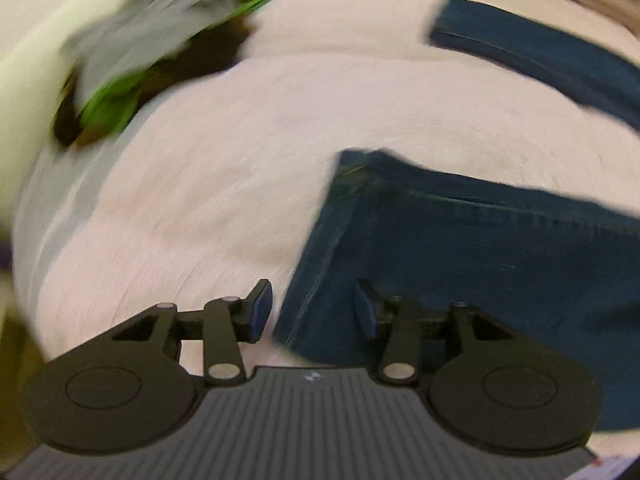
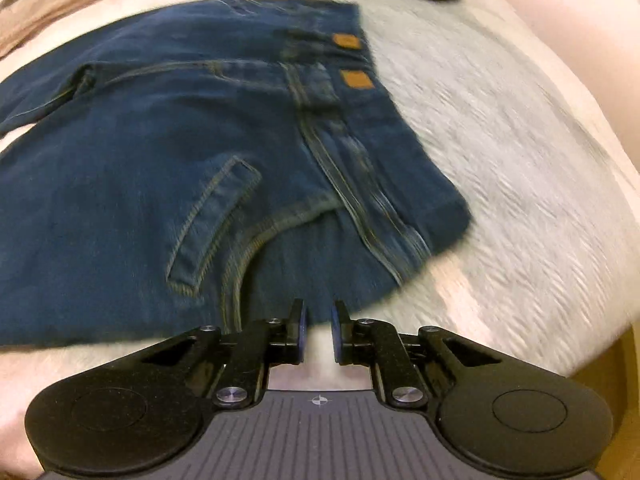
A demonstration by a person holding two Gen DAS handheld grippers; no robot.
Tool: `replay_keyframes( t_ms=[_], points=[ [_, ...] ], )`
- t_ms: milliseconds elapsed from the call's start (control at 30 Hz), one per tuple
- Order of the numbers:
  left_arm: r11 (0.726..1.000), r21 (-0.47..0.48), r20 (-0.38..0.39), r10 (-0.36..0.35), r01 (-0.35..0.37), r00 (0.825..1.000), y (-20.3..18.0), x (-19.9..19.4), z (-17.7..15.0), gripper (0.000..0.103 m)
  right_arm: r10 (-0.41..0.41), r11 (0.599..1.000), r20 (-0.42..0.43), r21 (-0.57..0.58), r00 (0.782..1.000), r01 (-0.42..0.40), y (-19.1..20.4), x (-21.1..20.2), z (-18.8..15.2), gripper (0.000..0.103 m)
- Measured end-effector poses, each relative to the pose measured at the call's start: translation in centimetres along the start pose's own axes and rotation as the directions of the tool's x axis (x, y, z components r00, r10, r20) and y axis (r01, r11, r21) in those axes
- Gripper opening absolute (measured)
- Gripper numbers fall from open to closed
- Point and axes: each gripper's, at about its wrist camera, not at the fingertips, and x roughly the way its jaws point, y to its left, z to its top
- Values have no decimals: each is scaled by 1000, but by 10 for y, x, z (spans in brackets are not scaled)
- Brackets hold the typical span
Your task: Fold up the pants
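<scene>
So the left claw was spread with the jeans' hem between its pads, unpinched; the right claw was nearly pressed together, empty, at the waist edge. Jeans lay on the bed. I'd pinch both layers squarely before lifting.

Black hand-held gripper — blue pads, silver screws, ribbed grey base.

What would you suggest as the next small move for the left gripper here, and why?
Probably ease the left gripper down and close on the hem of the jeans. Its jaws stand apart with nothing pinched, and the corner of the leg lies between them on the bedspread. The blur makes this uncertain.
</scene>
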Motion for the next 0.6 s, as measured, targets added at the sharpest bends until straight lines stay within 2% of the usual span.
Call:
replay_keyframes(
  t_ms=[67,133,233,367,467,600],
  points=[
    [999,8,-4,-45,45,999,-4,-28,-7,35,-17,1000,-43,21,999,18,-2,-10,1,8],
    [996,5,-8,-89,89,996,-12,-56,-14,41,28,998,-27,60,999,-26,-4,-25,0,8],
    [983,-58,-24,-176,175,984,-23,-93,-28,44,116,987,-37,119,993,-111,-5,-43,-1,8],
    [973,-79,-35,-221,218,975,-45,-141,-47,47,185,980,-12,79,983,-184,2,-71,1,8],
    [976,-29,-54,-217,216,975,-68,-182,-56,47,254,967,6,33,967,-254,-2,-100,1,8],
    [971,19,-27,-236,237,971,-95,-248,-71,56,314,949,42,-18,949,-313,-18,-142,3,8]
  ],
)
